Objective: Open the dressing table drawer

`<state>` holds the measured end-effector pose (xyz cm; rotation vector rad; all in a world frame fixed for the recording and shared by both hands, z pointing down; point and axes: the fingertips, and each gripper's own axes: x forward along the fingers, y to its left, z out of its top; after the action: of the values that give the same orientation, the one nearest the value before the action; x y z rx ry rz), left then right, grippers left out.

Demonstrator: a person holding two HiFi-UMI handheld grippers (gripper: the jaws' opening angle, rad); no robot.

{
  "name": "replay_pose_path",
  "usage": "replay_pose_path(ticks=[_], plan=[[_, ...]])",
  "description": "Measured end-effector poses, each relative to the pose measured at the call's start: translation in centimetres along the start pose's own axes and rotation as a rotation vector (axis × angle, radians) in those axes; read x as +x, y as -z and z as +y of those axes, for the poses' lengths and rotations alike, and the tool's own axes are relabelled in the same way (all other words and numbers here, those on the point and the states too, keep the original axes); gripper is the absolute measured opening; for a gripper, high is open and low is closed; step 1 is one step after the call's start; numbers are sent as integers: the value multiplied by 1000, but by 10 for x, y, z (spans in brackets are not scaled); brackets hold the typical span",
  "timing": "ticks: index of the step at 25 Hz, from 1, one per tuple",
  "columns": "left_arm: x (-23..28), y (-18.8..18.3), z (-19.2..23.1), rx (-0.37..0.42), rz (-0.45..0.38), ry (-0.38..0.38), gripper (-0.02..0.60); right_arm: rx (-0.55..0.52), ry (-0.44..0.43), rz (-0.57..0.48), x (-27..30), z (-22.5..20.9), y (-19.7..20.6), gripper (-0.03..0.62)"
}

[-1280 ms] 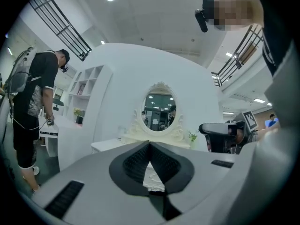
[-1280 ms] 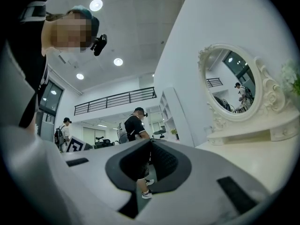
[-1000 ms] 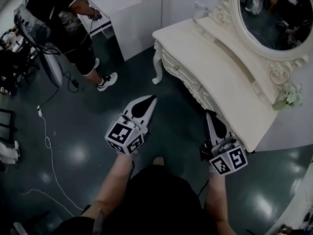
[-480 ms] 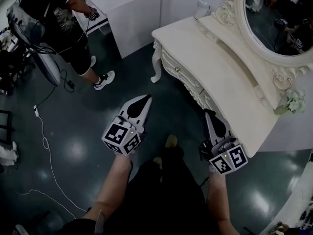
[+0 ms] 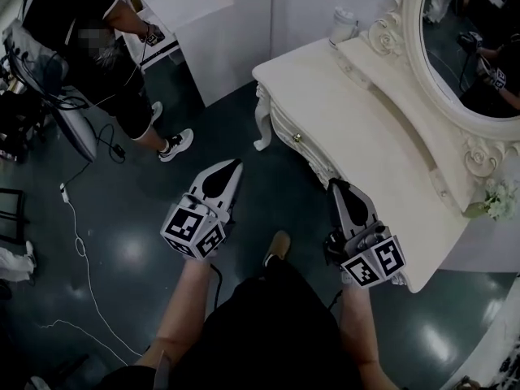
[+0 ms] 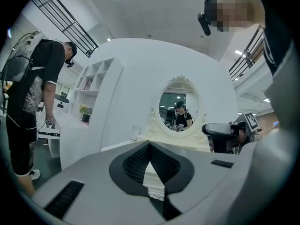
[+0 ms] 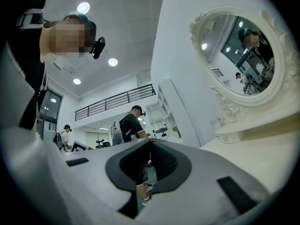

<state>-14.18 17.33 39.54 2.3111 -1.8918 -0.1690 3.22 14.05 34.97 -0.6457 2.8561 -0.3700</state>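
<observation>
Head view is showing the left gripper (image 5: 232, 167) and right gripper (image 5: 336, 187) hovering near the cream dressing table (image 5: 366, 128), its drawer (image 5: 292, 134) sitting closed. Left gripper view is showing jaws pressed together, gripping nothing. Right gripper view is showing likewise: tips meeting, empty.

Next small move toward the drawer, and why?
Probably steer the right hand-held gripper toward the drawer knob and open its jaws: they stand shut and empty, and the knob lies ahead of it, untouched.
</observation>
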Motion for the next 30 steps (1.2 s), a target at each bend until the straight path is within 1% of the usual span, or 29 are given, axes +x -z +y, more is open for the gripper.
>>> replay_pose_path(ticks=[4,8,12,18,22,26,30], plan=[[50,-15,5,14,-18,34,14,-9,23,-8,22,-37,-14,6],[98,-21,5,13,-15,72,14,-9,55,-12,36,-78,-26,6],[135,-26,8,18,-4,102,14,0,79,-23,52,-112,-34,6],[178,-28,17,23,-10,109,14,-2,74,-20,73,-145,-37,6],[199,-20,19,18,12,128,14,4,87,-12,79,-160,-36,6],[222,-16,21,12,26,159,14,12,121,-12,83,-179,-35,6],[253,-12,22,7,45,212,14,12,168,-13,88,-198,-36,6]])
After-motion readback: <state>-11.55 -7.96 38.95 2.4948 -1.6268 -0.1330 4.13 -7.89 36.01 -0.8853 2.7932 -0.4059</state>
